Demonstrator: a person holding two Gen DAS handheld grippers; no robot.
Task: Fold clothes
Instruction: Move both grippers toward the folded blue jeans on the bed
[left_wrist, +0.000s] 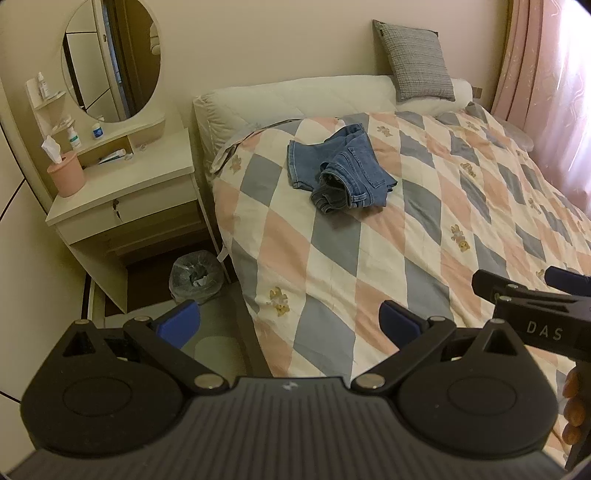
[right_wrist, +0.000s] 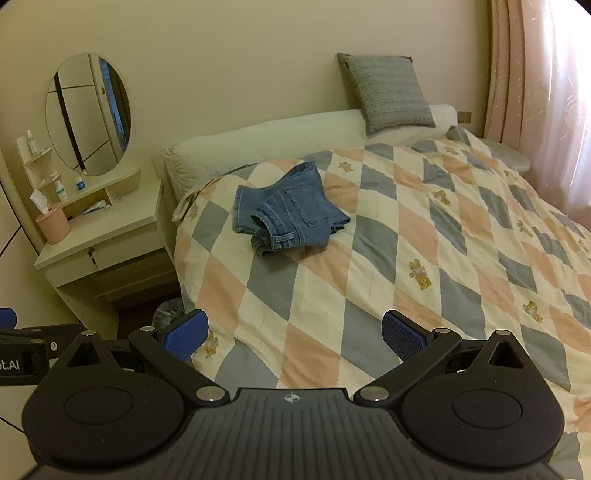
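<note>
Jeans: the blue denim jeans (left_wrist: 341, 170) lie in a loose, lumpy bundle on the checked pink, grey and cream quilt (left_wrist: 332, 258) — at 12 o'clock, well ahead of me.
Grippers: my left gripper (left_wrist: 290, 323) and right gripper (right_wrist: 295, 334) are both spread wide, holding nothing.
Risk: I'd judge a pinch could catch quilt with denim — soft bedding.

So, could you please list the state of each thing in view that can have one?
left gripper: open, empty.
right gripper: open, empty.
denim shorts: crumpled on the quilt, not folded.
grey cushion: propped upright against the wall.
drawer: shut, key in lock.
bin: lined, paper inside.
</note>
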